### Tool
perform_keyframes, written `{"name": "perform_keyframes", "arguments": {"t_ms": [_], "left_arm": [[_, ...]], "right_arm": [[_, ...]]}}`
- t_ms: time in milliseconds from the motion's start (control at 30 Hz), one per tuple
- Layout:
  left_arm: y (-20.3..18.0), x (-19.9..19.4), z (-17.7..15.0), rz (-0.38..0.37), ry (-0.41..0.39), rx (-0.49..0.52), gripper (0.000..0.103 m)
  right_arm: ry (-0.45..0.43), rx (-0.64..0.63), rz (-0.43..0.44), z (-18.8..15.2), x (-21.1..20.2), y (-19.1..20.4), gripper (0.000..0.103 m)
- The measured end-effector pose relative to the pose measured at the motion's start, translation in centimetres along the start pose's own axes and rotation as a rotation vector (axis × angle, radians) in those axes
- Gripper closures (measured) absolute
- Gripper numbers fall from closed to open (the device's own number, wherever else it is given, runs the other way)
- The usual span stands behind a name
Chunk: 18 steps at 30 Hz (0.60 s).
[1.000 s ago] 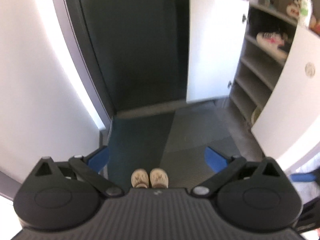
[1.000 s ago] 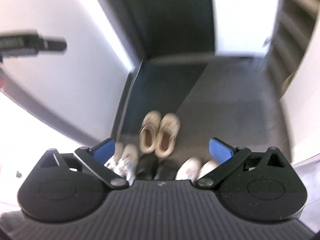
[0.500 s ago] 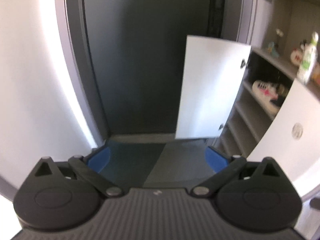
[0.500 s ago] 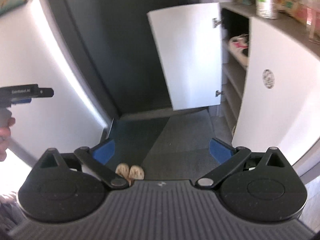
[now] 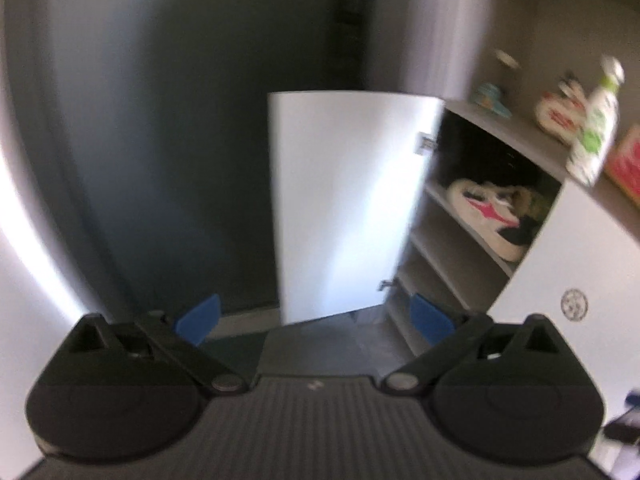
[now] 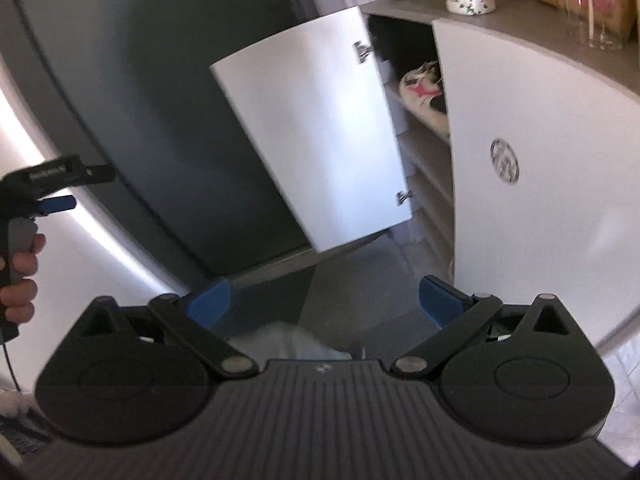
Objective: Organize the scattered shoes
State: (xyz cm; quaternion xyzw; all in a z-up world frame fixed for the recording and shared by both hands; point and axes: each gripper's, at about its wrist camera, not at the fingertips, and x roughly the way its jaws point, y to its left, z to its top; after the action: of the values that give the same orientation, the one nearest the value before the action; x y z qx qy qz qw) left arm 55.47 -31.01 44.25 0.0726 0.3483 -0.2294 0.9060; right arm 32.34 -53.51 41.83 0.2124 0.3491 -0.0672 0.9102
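Note:
A white shoe with a pink star (image 5: 486, 216) lies on an upper shelf of the open shoe cabinet (image 5: 448, 264); the right wrist view shows the same shoe (image 6: 424, 98) behind the closed door's edge. My left gripper (image 5: 316, 318) is open and empty, held in the air facing the cabinet. My right gripper (image 6: 324, 300) is open too, with nothing between its fingers. A blurred pale shape (image 6: 288, 340) shows just below it; I cannot tell what it is. No floor shoes are in view.
The cabinet's left door (image 6: 316, 132) swings out into the entry; the right door (image 6: 536, 184) is closed. A dark entry door (image 5: 160, 160) stands behind. A bottle (image 5: 592, 132) and packets rest on the cabinet top. A hand (image 6: 20, 272) holds the other gripper at far left.
Both cameras have tilted up from the floor. The pairs of shoes on the mat have dropped out of view and the open cabinet now fills more of both views.

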Motion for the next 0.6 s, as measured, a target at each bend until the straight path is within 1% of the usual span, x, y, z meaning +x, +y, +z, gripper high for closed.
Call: {"name": "perform_keyframes", "arguments": {"t_ms": [33,100,200,233,267,300,367,400,467,500,567,600], "left_arm": [[0.0,2.6,1.4,-0.07,-0.008,0.044,0.0],[-0.6,7.6,4.2,-0.213,0.005,0.134,0.0],[-2.0,12.1,7.2,-0.342,0.028,0.271,0.003],[-2.7,13.5,8.3,-0.411,0.004,0.335,0.003],[-3.4,14.9,9.4,-0.501,-0.041,0.412,0.002],[-4.2,16.1,10.2,-0.568,-0.07,0.479,0.002],[-5.7,17.7,10.8,-0.646,-0.09,0.574,0.002],[-6.6,18.5,11.0,-0.683,-0.091,0.606,0.002],[-7.7,19.7,11.2,-0.735,-0.083,0.632,0.001],[-8.4,20.5,11.4,-0.791,-0.059,0.646,0.001],[-10.4,22.5,11.8,-0.94,0.004,0.7,0.001],[-11.5,22.9,11.5,-0.989,0.01,0.739,0.001]], "right_arm": [[-0.012,0.013,-0.026,1.1,1.1,-0.1,0.0],[-0.036,0.038,-0.077,3.2,3.4,-0.4,0.0],[-0.039,0.127,-0.205,5.6,4.7,-0.4,0.0],[-0.059,0.204,-0.258,7.0,5.0,-0.3,0.0],[-0.075,0.246,-0.282,7.9,5.2,0.0,0.0],[-0.085,0.261,-0.291,8.5,5.4,0.2,0.0],[-0.084,0.253,-0.33,9.4,5.7,0.8,0.0],[-0.083,0.268,-0.354,9.7,5.8,0.9,0.0],[-0.085,0.311,-0.393,10.2,5.9,0.9,0.0],[-0.089,0.337,-0.407,10.5,5.9,0.6,0.0],[-0.099,0.352,-0.44,11.1,6.1,-0.1,0.0],[-0.119,0.357,-0.451,11.4,6.2,-0.7,0.0]]}}
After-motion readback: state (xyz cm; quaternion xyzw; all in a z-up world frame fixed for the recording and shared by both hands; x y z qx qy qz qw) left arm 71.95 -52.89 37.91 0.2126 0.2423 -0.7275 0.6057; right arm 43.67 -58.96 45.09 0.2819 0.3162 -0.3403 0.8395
